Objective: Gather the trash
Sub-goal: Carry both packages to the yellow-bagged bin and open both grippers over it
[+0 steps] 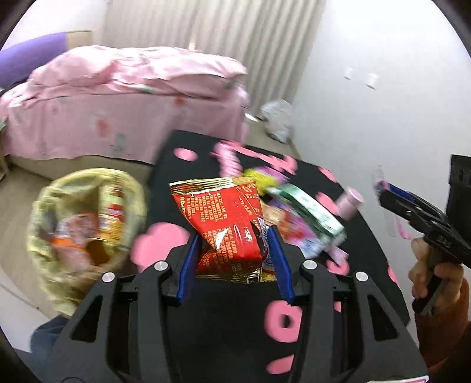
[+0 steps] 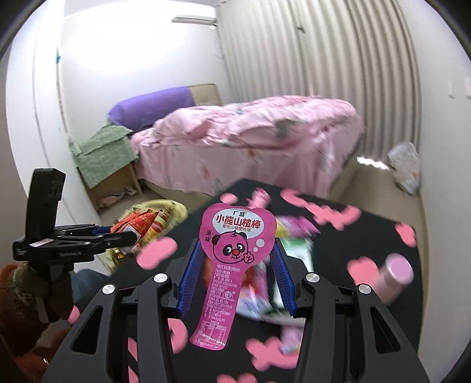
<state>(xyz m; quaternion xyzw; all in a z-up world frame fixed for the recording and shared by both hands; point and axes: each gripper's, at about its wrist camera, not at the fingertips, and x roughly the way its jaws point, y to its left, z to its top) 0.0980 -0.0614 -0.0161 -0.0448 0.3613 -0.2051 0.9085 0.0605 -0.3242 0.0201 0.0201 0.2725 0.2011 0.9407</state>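
Bedroom, black pink-patterned table (image 2: 368, 229), left gripper (image 1: 234, 235) jaws clamping red packet (image 1: 226, 212), right gripper (image 2: 237, 253) jaws gripping pink wrapper (image 2: 232, 256).

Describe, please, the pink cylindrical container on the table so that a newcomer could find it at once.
Start at the black table with pink shapes, in front of the pink bed. Look to its right side, beyond the wrapper pile. The pink container lies alone there, the only rigid, round item among flat packets.

Bedroom. White walls (image 2: 88, 88); pale ribbed curtain (image 2: 338, 59) along one side; wall air conditioner (image 2: 194, 20). Bed (image 2: 250, 141) with pink floral cover, purple pillow (image 2: 150, 106). Bedside cabinet (image 2: 114, 179) under green cloth. Beige floor (image 2: 368, 179). Even, bright light.
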